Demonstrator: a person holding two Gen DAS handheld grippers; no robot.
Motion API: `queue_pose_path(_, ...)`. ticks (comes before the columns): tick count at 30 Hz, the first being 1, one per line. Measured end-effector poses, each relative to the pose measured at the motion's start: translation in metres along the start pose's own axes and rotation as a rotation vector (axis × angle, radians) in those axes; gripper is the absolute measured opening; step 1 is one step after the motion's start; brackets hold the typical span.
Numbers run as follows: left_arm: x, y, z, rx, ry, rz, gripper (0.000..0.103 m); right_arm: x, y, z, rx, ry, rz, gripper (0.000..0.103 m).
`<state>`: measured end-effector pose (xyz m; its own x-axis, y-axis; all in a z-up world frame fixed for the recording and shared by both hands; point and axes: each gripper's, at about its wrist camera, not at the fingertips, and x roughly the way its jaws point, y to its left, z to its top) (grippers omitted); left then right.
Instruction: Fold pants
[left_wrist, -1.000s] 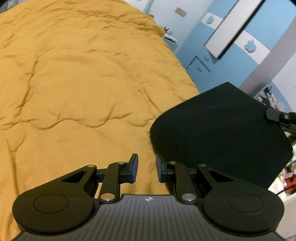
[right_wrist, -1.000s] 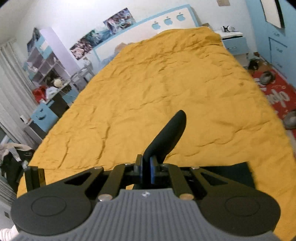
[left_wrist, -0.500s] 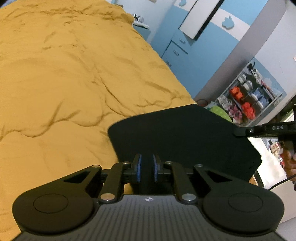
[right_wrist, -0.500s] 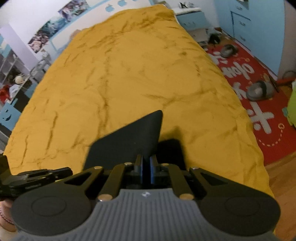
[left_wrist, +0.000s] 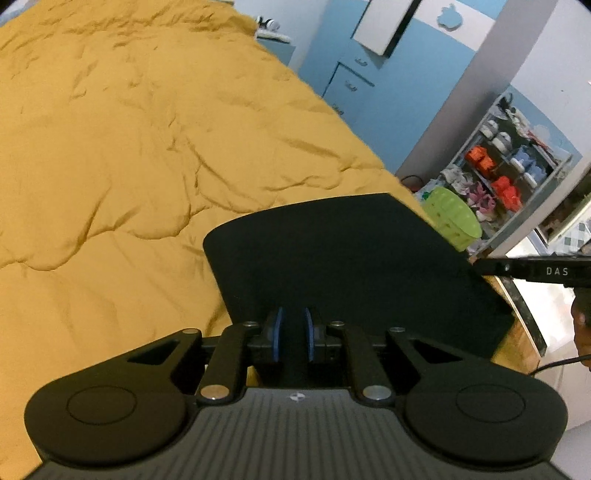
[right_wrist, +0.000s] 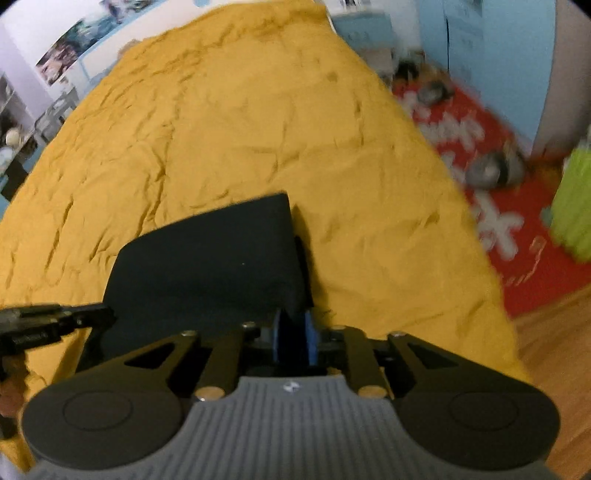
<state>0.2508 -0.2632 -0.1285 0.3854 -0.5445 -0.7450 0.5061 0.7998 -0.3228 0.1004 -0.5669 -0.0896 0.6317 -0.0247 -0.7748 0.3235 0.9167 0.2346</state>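
The black pants (left_wrist: 347, 266) are stretched flat between both grippers above the near end of the yellow bedspread (left_wrist: 129, 147). My left gripper (left_wrist: 292, 336) is shut on one edge of the pants. My right gripper (right_wrist: 292, 341) is shut on the opposite edge; the pants (right_wrist: 207, 266) spread to its left. The right gripper's tip (left_wrist: 532, 271) shows at the right of the left wrist view, and the left gripper's tip (right_wrist: 51, 323) shows at the left of the right wrist view.
The bedspread (right_wrist: 240, 122) covers the whole bed. A green basket (left_wrist: 452, 216) and shelves (left_wrist: 506, 173) stand to the right of the bed. A red rug (right_wrist: 513, 206) with shoes lies on the wooden floor. Blue cabinets (left_wrist: 354, 74) line the wall.
My left gripper has closed on the pants' edge. Both grippers have lifted and spread the pants flat over the bed's near end; the right wrist view has swung right and is blurred.
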Motion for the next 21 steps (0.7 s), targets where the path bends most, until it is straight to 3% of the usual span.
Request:
queue_pose_path(2, -0.013, -0.008, -0.005, 0.005, -0.007, -0.026, 0.014, -0.022, 0.014, -0.006, -0.075, -0.06, -0.02, 0.013)
queue_pose_path(5, -0.027, -0.023, -0.017, 0.029, -0.011, -0.074, 0.014, -0.044, 0.033, -0.023, -0.161, -0.108, 0.022, 0.013)
queue_pose_path(7, -0.031, -0.031, -0.029, 0.055, 0.006, -0.089, 0.014, -0.046, 0.047, -0.038, -0.248, -0.124, 0.002, 0.023)
queue_pose_path(13, -0.025, -0.039, -0.065, 0.058, 0.088, -0.143, 0.014, -0.025, 0.052, -0.082, -0.382, -0.08, -0.113, 0.026)
queue_pose_path(18, -0.009, -0.045, -0.081, 0.103, 0.142, -0.081, 0.014, -0.008, 0.046, -0.107, -0.43, -0.074, -0.144, 0.026)
queue_pose_path(21, -0.009, -0.04, -0.087, 0.077, 0.159, -0.09, 0.013, 0.003, 0.037, -0.116, -0.419, -0.048, -0.156, 0.026)
